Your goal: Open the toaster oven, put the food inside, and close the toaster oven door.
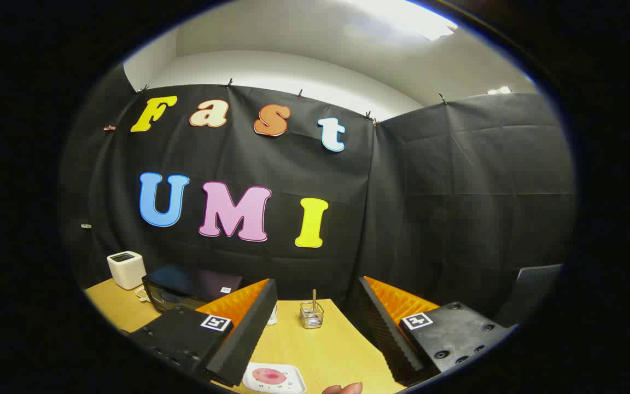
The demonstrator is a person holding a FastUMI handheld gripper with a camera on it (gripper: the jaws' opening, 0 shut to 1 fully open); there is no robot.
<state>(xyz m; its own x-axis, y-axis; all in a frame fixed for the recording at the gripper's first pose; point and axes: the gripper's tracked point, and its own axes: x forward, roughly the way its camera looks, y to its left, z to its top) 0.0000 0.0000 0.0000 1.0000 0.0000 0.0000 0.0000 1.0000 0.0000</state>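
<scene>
The claw (315, 334) is wide apart and holds nothing, high above the desk (337, 339), so the job looks just begun: next it must go to the shut toaster oven (184, 290) (beyond the left finger), while the food (269, 376) waits on its plate (293, 383).

On the pale wooden table (342, 350), the flat white tray (274, 378) lies between the spread gripper (315, 334) fingers; the small wire basket (311, 315) stands beyond them, the black glass-fronted toaster oven (184, 287) further left.

white box (126, 270) far left tbl edge | wire basket (311, 316) mid tbl (326, 345)
</scene>
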